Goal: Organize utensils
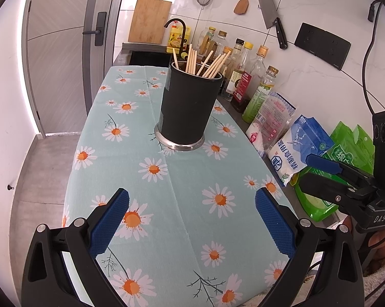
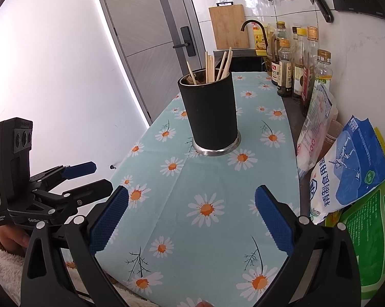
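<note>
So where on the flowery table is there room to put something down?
The daisy tablecloth is bare between the black chopstick holder and the two open tools, left tool and right tool. Its door-side strip is free too. The wall side is crowded with bottles and bags.

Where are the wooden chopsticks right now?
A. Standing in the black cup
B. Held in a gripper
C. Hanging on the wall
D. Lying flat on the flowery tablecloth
A. The chopsticks stick up out of the black cup, which stands on the daisy tablecloth; both the left gripper and the right gripper are open and hold nothing.
</note>
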The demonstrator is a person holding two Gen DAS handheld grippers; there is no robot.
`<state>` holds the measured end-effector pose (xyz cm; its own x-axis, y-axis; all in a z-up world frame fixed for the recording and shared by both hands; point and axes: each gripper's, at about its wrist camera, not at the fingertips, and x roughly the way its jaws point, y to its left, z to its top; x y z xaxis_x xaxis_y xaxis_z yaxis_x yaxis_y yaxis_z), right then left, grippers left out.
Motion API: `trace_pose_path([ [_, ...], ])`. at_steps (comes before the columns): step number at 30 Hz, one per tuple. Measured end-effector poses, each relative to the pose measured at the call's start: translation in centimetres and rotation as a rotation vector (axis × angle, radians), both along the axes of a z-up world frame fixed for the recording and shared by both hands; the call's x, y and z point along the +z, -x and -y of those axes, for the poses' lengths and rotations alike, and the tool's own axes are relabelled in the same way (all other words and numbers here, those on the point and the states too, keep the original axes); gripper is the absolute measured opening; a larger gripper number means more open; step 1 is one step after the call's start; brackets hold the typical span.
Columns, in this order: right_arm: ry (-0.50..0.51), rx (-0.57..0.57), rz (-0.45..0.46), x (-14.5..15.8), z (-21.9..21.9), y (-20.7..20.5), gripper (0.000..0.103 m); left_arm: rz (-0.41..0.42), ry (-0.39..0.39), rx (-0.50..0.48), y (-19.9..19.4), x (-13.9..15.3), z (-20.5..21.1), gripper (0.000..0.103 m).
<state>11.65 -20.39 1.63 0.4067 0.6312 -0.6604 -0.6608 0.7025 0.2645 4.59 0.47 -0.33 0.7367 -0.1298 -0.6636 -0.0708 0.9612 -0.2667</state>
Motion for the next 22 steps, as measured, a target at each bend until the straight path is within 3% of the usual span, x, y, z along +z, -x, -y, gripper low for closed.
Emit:
trace_pose_path([
  [22,0.016,0.010,0.011,0.20,-0.69,-0.27,0.098,0.012,0.013,-0.005,-0.41,0.01,-0.78,0.096],
])
